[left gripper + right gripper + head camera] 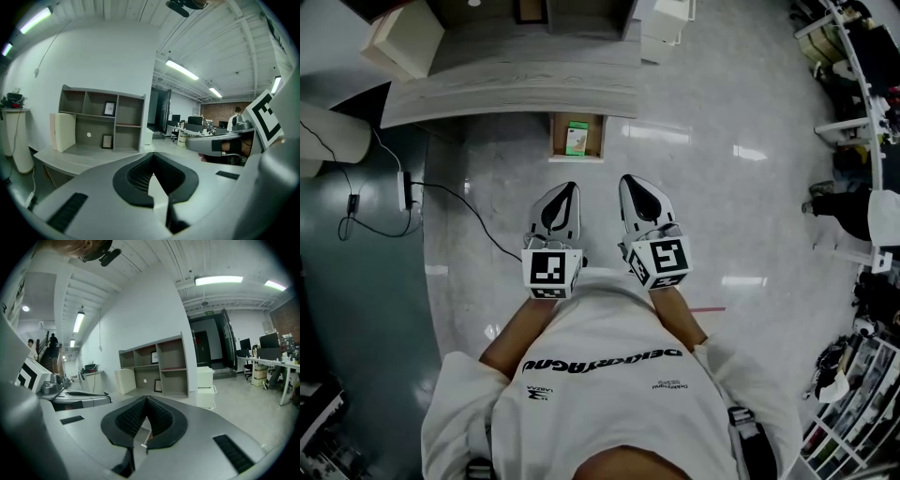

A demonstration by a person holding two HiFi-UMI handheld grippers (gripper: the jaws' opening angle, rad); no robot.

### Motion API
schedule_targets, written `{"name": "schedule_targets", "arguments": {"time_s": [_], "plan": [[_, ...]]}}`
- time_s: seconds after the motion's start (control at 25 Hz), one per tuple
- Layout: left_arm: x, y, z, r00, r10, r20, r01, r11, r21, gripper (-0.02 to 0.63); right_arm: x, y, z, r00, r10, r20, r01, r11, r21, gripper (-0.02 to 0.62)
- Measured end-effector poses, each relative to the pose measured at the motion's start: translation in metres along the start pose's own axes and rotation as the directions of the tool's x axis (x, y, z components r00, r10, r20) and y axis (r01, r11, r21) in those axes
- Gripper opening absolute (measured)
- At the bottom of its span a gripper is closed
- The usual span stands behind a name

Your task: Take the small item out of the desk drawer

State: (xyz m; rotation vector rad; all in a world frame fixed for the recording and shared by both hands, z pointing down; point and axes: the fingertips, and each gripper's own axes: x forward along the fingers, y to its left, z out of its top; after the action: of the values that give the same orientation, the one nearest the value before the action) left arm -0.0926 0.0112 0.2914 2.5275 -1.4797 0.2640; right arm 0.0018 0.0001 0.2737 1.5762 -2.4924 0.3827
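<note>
While the left gripper point(566, 193) and right gripper point(630, 186) hang side by side over the floor, each pair of jaws is pressed together, nothing between. Ahead, the drawer point(554, 137) stands pulled out from the desk point(506, 89). The small item point(576, 139), a green-and-white box, lies inside it, apart from both tips.

Seen from above, a desk point(506, 89) spans 12 o'clock, ahead of the person. A drawer point(555, 141) juts from its near edge at 12 o'clock, with the small item point(576, 139) lying inside. Just short of the drawer, the left gripper point(570, 187) sits at 11 o'clock and the right gripper point(628, 182) at 1 o'clock, side by side and apart. A box point(403, 37) stands on the desk at 10 o'clock. A power strip point(403, 190) lies on the floor at 9 o'clock.
</note>
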Motion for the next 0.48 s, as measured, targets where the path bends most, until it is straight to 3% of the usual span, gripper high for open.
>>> {"name": "schedule_targets", "arguments": {"time_s": [0.48], "plan": [[0.029,0.037,-0.019,0.998,-0.062,-0.032,0.061,0.998,-0.020,0.015,0.034,0.001,-0.005,0.996,-0.084,-0.042,0.085,0.996,0.003,0.032]]}}
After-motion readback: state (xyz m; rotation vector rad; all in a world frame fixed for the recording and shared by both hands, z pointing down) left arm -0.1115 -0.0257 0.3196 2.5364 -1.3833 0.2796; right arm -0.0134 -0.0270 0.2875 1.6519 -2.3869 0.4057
